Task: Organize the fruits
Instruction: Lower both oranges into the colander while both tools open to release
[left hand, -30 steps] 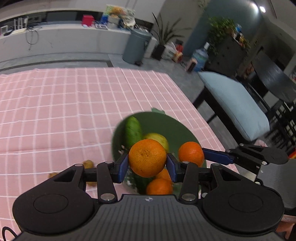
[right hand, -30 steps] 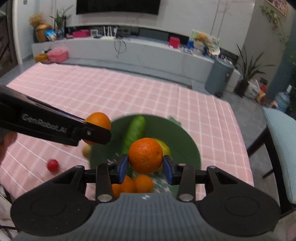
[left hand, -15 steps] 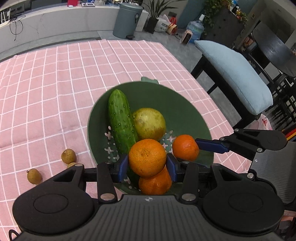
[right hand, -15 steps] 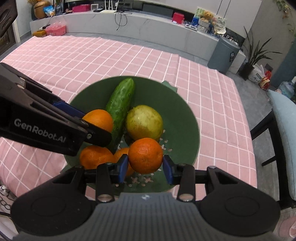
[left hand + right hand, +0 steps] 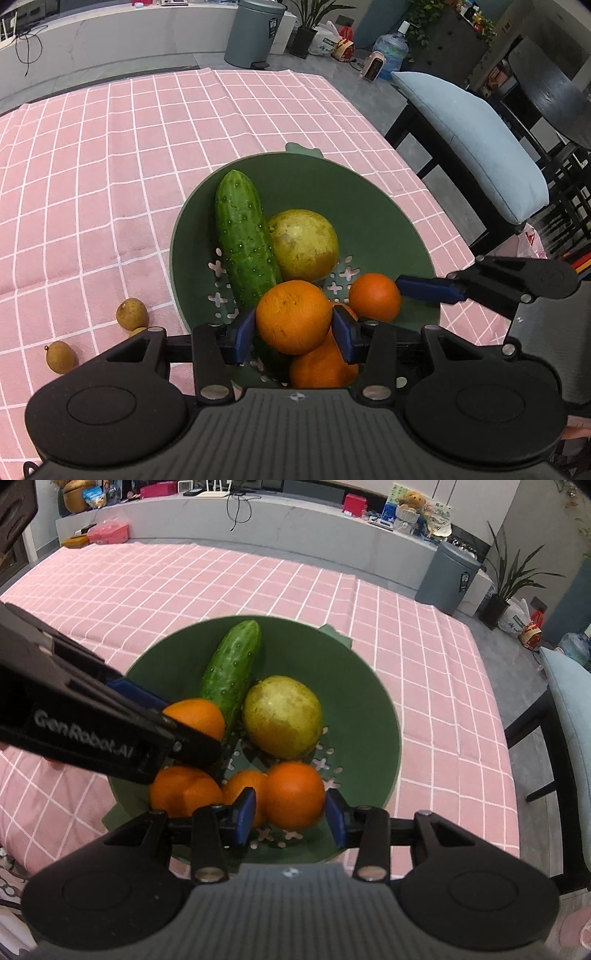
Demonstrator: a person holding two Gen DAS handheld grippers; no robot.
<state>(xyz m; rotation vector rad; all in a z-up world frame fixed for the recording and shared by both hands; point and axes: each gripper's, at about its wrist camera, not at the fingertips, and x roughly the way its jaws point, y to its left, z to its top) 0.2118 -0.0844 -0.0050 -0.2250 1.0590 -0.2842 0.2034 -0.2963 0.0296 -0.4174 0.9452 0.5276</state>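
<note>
Left gripper (image 5: 294,338): jaws pinching an orange (image 5: 293,316) over the near part of the green colander (image 5: 369,206). Right gripper (image 5: 290,821): jaws opening, blue pads just off a second orange (image 5: 294,794) between them, low in the colander; hard to say if it rests on the floor. Beyond: more oranges partly hidden, cucumber (image 5: 245,242), yellow-green fruit (image 5: 304,249), pink checked table (image 5: 92,166).
</note>
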